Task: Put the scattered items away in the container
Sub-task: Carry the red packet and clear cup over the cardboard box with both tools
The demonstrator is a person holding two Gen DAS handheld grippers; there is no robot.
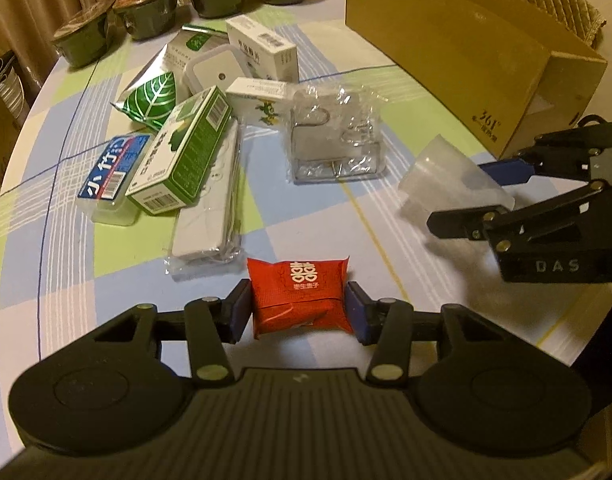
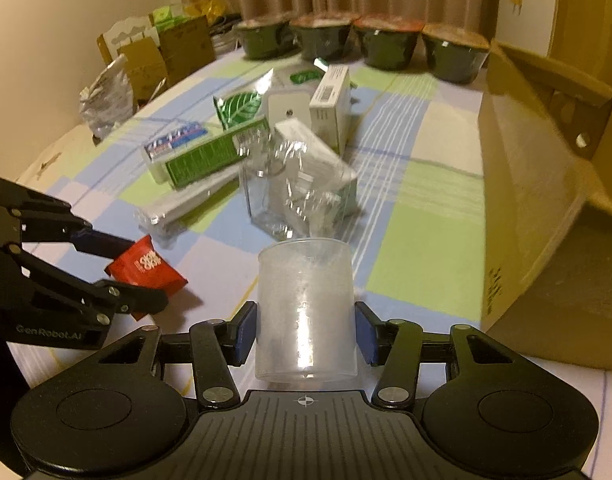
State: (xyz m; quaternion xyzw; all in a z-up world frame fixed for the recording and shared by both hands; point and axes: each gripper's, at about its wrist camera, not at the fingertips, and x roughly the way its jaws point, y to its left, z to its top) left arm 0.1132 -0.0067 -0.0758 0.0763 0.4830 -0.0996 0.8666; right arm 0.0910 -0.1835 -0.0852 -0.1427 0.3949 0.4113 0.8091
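Both grippers loaded: the left gripper (image 1: 299, 307) pinches the red packet (image 1: 300, 295) just above the near table, while the right gripper (image 2: 305, 332) clamps the translucent cup (image 2: 306, 312). Next call, I'd say: carry both right, over the cardboard box (image 1: 458, 48), and release inside

A round table (image 1: 46, 216) under a checked blue, green and white cloth is carrying the clutter. Four dark lidded bowls (image 1: 150, 12) are lining its far edge. A cardboard box (image 1: 446, 48) is sitting at far right. Mid-table, a toothpick pack (image 1: 112, 172), a leaf-printed pouch (image 1: 150, 102), a wrapped white bar (image 1: 208, 208) and a clear plastic case (image 1: 334, 140) are lying close together.
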